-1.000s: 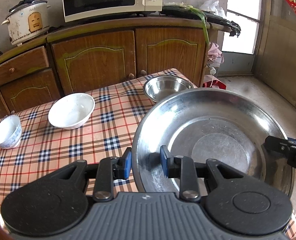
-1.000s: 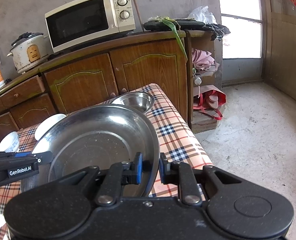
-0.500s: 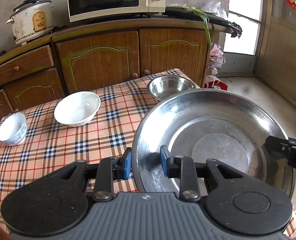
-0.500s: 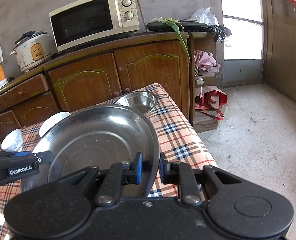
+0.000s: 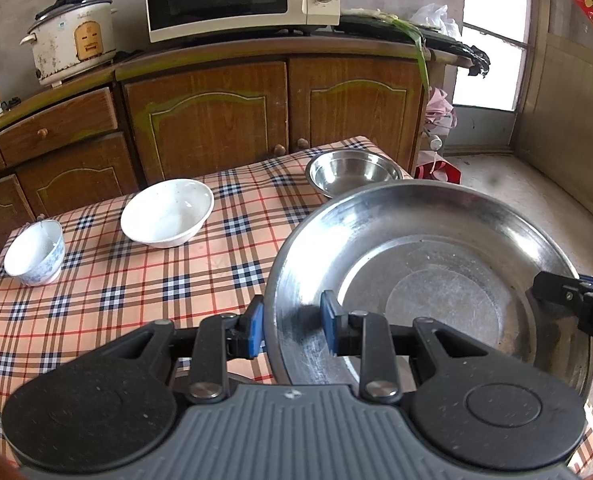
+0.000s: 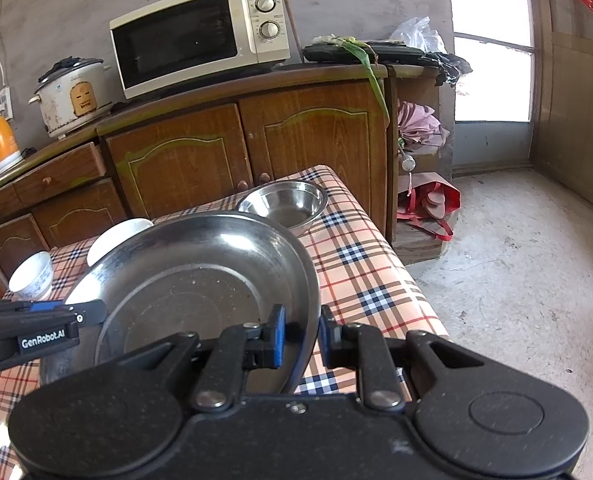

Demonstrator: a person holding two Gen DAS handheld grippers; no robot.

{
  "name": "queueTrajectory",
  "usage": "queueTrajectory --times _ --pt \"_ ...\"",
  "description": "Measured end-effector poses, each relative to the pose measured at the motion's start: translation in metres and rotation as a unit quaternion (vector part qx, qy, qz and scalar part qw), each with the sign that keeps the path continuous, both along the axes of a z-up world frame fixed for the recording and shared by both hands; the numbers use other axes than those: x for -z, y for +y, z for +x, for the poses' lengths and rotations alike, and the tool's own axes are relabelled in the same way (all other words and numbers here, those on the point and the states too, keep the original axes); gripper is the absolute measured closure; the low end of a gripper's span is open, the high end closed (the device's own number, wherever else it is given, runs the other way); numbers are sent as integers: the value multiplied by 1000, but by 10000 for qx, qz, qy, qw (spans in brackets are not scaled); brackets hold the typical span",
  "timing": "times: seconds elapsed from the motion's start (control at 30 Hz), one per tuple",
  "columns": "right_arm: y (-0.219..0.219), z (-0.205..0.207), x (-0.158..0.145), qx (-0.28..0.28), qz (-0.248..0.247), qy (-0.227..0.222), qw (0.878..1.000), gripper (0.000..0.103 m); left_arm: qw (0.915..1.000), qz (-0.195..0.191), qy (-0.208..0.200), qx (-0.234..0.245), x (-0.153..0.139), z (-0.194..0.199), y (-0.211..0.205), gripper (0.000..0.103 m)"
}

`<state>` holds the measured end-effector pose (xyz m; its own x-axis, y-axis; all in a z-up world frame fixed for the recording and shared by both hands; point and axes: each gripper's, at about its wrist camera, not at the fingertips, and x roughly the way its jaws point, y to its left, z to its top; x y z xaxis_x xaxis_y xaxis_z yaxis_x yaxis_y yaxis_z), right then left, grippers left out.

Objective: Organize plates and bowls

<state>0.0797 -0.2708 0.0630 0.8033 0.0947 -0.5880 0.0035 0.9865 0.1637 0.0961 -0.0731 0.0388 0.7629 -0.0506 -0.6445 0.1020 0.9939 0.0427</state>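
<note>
A wide, shallow steel plate (image 5: 424, 280) is held tilted above the checked tabletop (image 5: 136, 280). Beyond the plate sits a small steel bowl (image 5: 352, 170); further left, a white bowl (image 5: 167, 212), then a blue-patterned cup-shaped bowl (image 5: 36, 252) — all upright.

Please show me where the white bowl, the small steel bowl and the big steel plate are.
white bowl (image 5: 168, 212), left wrist view, inner bottom.
small steel bowl (image 5: 352, 172), left wrist view, inside wall.
big steel plate (image 6: 200, 292), right wrist view, flat centre.
</note>
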Motion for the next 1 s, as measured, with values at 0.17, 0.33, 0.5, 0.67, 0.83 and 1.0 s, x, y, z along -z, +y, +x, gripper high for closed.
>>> queueTrajectory --times 0.17,0.33,0.5,0.67,0.83,1.0 --pt "2 0 0 -16 -18 9 10000 80 10000 -5 1 -18 0 -1 2 73" --pt "5 -1 0 -25 -27 8 10000 80 10000 -21 6 -26 0 -2 4 73" --pt "5 -1 0 -28 -27 10 10000 80 10000 -8 2 -24 1 -4 7 73" --pt "13 -4 1 -66 -59 15 10000 80 10000 -6 6 -38 2 -7 11 73" --pt "19 -7 -1 -99 -97 4 9999 80 10000 -31 9 -60 2 -10 15 73" --pt "23 -10 -1 -143 -103 3 9998 80 10000 -29 2 -90 2 -13 21 73"
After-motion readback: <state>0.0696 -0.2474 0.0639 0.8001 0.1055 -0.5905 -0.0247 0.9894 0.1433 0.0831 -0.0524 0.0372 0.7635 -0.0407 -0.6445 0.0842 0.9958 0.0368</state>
